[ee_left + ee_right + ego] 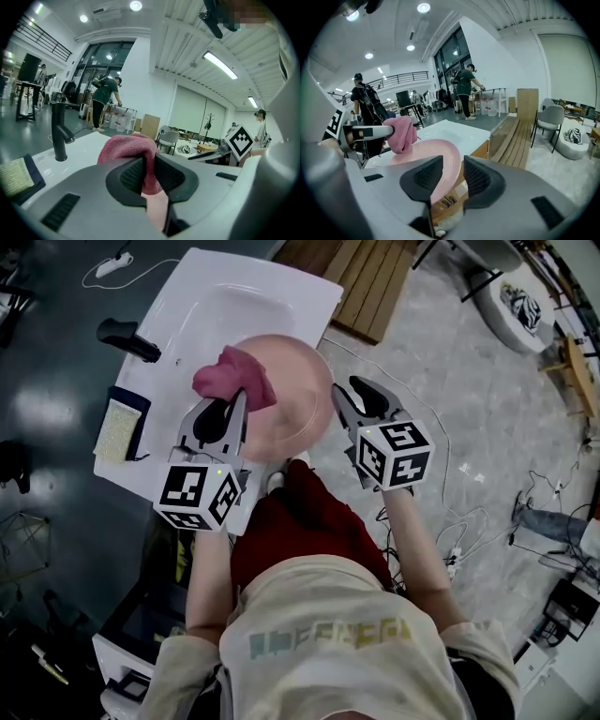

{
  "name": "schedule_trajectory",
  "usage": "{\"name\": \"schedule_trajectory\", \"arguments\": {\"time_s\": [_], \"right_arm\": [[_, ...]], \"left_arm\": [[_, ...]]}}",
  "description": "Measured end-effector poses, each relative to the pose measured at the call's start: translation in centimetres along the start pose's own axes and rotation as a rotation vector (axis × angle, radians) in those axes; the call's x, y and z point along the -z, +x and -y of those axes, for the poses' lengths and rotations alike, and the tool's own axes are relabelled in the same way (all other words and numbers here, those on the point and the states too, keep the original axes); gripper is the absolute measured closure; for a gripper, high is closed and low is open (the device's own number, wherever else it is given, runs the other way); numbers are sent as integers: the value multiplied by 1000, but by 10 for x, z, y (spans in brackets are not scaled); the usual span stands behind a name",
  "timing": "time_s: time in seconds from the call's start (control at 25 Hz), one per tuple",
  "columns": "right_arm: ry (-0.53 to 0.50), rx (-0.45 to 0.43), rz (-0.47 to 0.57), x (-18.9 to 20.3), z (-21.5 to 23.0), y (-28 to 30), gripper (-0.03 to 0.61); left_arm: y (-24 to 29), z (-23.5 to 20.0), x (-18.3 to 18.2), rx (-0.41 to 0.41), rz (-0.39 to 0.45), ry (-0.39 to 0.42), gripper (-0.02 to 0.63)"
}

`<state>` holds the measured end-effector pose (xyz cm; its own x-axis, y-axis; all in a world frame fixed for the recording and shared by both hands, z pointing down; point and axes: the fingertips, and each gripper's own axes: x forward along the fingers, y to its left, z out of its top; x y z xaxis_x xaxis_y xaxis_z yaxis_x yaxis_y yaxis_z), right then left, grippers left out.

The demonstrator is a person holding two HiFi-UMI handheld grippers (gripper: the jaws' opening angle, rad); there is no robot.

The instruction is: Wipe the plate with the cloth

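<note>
Plate in right fingers, cloth left

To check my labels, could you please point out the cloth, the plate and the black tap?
cloth [234,377]: head view, middle of the bunch.
plate [296,405]: head view, bare inner face.
black tap [58,132]: left gripper view, upright stem.
</note>
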<state>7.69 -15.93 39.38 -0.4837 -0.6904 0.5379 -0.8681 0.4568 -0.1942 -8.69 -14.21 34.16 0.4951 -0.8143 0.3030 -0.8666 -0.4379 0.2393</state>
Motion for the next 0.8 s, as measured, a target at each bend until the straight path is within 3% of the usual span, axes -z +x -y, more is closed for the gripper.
{"name": "schedule_trajectory", "arguments": {"time_s": [0.48, 0.8], "right_arm": [[44, -26, -141, 24, 20, 39, 449], [46, -54, -168, 28, 18, 51, 449]], "left_arm": [[31, -14, 12, -32, -56, -32, 554], [42, -13, 21, -28, -90, -52, 554]]}}
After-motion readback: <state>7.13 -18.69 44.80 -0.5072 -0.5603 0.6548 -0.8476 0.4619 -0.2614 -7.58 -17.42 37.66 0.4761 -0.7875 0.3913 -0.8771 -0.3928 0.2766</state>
